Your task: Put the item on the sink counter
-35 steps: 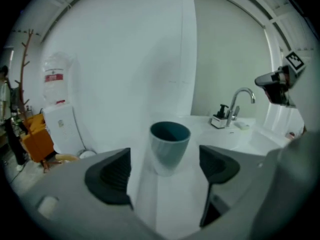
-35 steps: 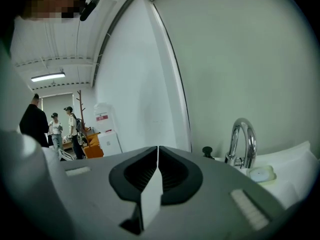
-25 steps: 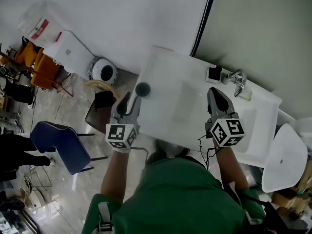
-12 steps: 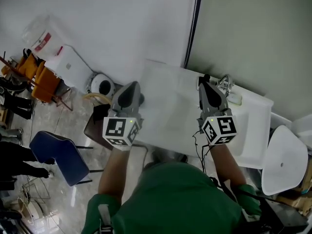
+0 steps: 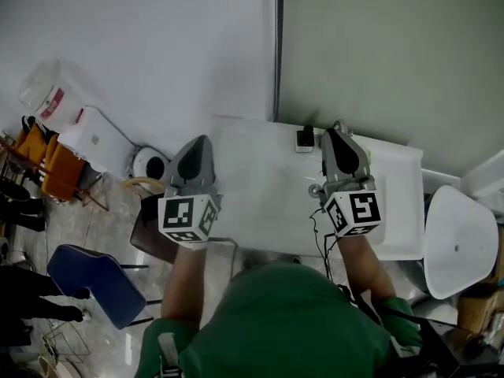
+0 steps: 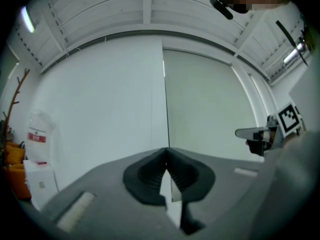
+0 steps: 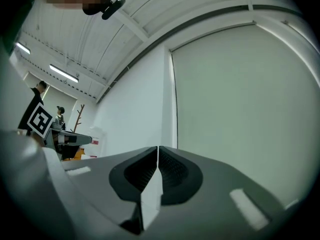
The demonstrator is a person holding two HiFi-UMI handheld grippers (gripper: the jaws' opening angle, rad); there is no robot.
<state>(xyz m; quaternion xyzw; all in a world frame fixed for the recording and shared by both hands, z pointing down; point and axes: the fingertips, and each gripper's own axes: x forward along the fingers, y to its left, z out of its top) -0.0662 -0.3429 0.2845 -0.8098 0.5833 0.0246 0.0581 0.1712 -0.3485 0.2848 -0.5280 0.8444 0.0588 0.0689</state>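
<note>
Item: we cannot find it in any view. It is in neither gripper, and no loose thing shows on the bare part of the sink counter (image 5: pixel 264 203).
Likely place: if it is already set down, we judge it lies hidden behind the left gripper (image 5: pixel 198 143), close to the counter's left edge.
Left gripper: jaws pressed together at the tips with nothing between them. It is held up over the counter's left side, and its own view shows only the wall (image 6: pixel 100 109) and the ceiling.
Right gripper (image 5: pixel 337 132): jaws closed tip to tip and empty. It is raised over the back of the counter, just beside a small black thing (image 5: pixel 305 138).
Task state: by our reading the placing is done or nearly so, but we cannot confirm it from here.
Risk, false finish: we could call the task done with the item unseen, since both gripper views point away from the counter.
Risk, fall: an item resting near the left edge could drop to the floor (image 5: pixel 118 211) if the left gripper comes down blind and nudges it.
Risk, collision: the right gripper could knock the small black thing if it swings left.
</note>
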